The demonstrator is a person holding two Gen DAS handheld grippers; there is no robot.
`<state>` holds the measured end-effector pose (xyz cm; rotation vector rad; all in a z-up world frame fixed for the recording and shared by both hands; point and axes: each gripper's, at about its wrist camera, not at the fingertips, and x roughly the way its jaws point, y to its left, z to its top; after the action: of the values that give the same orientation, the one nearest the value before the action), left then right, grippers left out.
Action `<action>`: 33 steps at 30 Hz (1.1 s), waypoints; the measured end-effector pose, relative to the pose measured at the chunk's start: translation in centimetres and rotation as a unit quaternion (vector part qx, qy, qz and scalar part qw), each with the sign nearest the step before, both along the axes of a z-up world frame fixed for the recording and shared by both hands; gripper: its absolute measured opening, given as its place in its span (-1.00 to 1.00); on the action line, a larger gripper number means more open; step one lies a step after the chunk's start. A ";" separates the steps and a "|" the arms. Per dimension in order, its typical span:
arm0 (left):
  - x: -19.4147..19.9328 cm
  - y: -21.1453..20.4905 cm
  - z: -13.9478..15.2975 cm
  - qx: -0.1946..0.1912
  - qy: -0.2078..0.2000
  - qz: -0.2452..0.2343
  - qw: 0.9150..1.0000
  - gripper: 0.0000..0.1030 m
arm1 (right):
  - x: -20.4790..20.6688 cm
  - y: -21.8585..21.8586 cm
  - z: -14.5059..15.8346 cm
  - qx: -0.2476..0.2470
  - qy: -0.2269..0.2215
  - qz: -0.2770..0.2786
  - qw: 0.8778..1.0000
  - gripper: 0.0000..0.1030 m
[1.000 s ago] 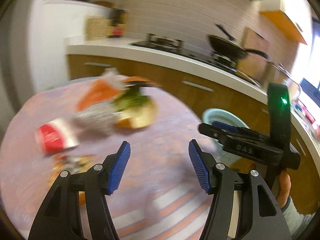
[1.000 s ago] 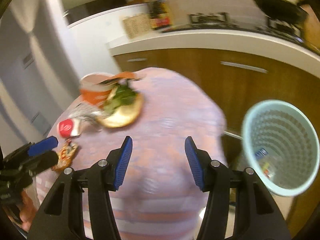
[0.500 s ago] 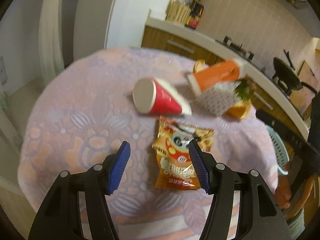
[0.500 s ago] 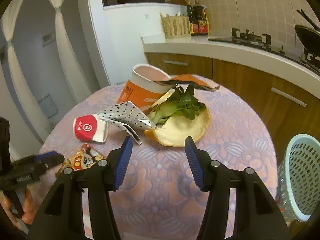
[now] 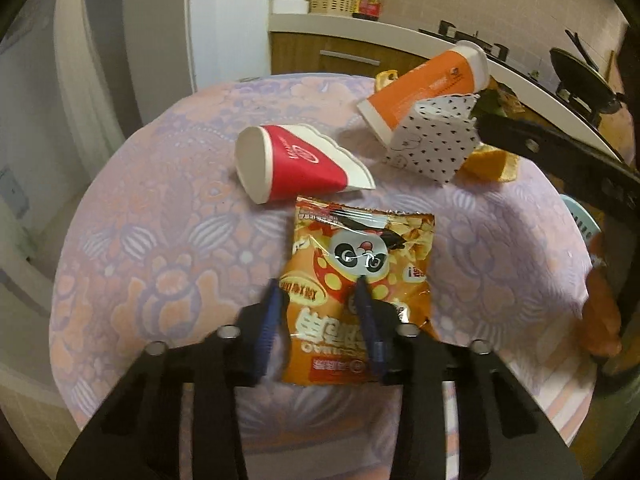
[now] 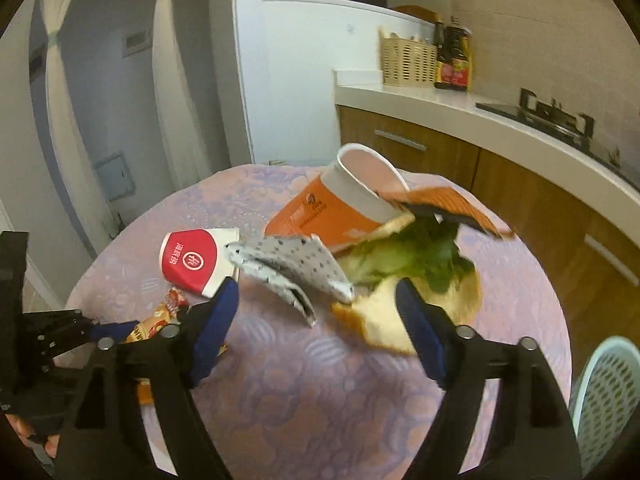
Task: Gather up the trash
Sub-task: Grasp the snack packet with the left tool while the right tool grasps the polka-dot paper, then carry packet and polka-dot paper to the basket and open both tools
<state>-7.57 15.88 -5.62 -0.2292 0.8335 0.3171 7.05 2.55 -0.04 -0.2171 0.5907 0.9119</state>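
Note:
An orange snack bag (image 5: pixel 360 280) with a panda face lies on the round table. My left gripper (image 5: pixel 318 292) is around its near half, jaws narrowed on the bag; it also shows in the right wrist view (image 6: pixel 116 326). Behind lie a squashed red paper cup (image 5: pixel 296 164), a dotted paper wrapper (image 5: pixel 434 140) and an orange paper cup (image 5: pixel 424 88). My right gripper (image 6: pixel 316 296) is open and empty above the dotted wrapper (image 6: pixel 296 264), near a peel with green leaves (image 6: pixel 424 256).
The table has a purple and orange floral cloth (image 5: pixel 160 248). A pale blue trash basket (image 6: pixel 608 396) stands off the table's right edge. A kitchen counter (image 6: pixel 480 116) with wooden cabinets runs behind. A white wall and curtain are on the left.
My left gripper moved down and forward onto the snack bag and its jaws narrowed around it. My right gripper came closer to the wrapper and leaves, staying open.

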 end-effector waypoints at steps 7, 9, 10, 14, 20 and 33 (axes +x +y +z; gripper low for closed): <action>-0.3 0.5 0.0 -0.012 -0.009 0.007 1.000 -0.78 | 0.7 2.7 -1.3 -0.029 -0.001 0.026 0.999 0.56; -0.3 0.6 0.0 -0.018 -0.012 0.007 1.000 -0.78 | 0.4 3.1 -1.4 -0.033 -0.013 0.034 0.999 0.56; -0.2 0.7 0.0 -0.019 -0.012 0.007 1.000 -0.78 | 0.2 3.3 -1.4 -0.037 -0.016 0.038 0.998 0.56; -0.2 0.5 -0.1 -0.010 -0.012 0.008 1.000 -0.80 | 0.1 4.0 -1.9 -0.056 -0.018 0.034 0.998 0.38; -0.5 0.1 0.1 0.000 -0.018 0.012 1.000 -0.87 | -0.7 4.1 -2.0 -0.062 -0.028 0.037 0.997 -0.79; -2.3 -0.2 2.9 -0.045 -0.073 -0.009 0.996 -1.00 | -3.4 -1.2 -0.4 -0.015 -0.033 0.031 0.999 -0.88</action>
<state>-9.85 15.66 -2.76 -0.3252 0.7063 0.2440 3.63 1.36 -0.40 -0.2924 0.5400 0.9522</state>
